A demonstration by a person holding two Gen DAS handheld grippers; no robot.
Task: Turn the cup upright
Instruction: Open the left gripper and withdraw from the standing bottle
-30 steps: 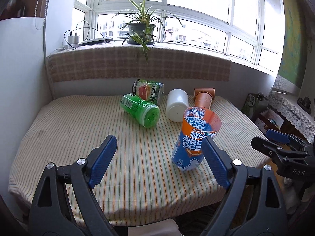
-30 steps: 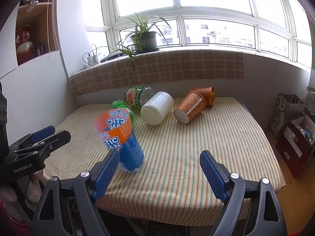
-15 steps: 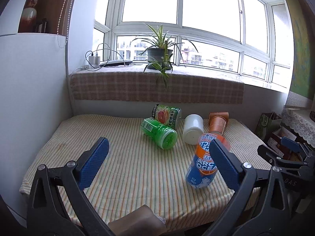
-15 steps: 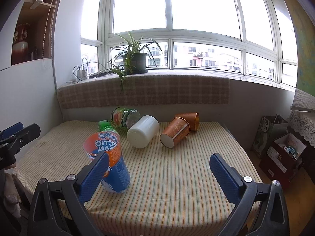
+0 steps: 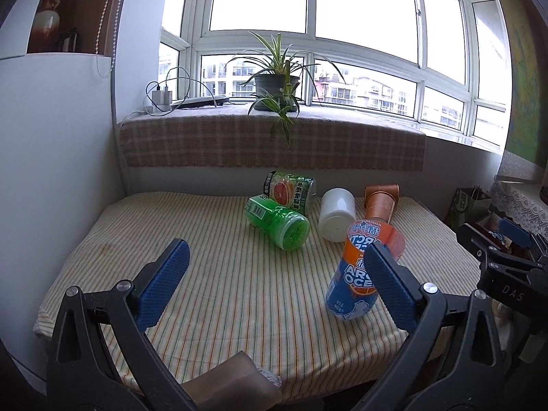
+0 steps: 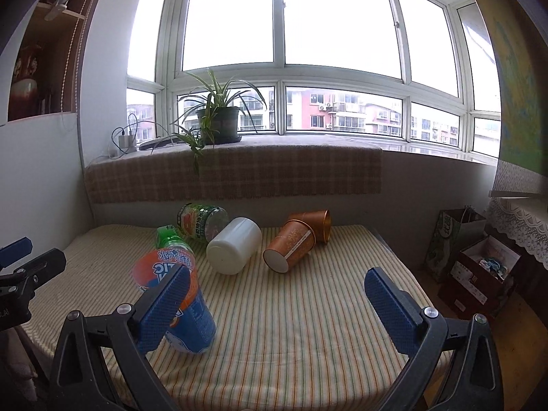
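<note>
Left hand-held gripper (image 5: 274, 274) is sitting wide open, nothing between its blue pads (image 5: 161, 287), both fingers pointing forward and level. Right hand-held gripper (image 6: 277, 304) is also gaping wide, pads (image 6: 390, 311) gripping nothing. Each one is showing up at the edge of the other's view: right hand-held gripper off to the right side in the left wrist view, left hand-held gripper at the left edge in the right wrist view. The two are sitting well apart, side by side.
</note>
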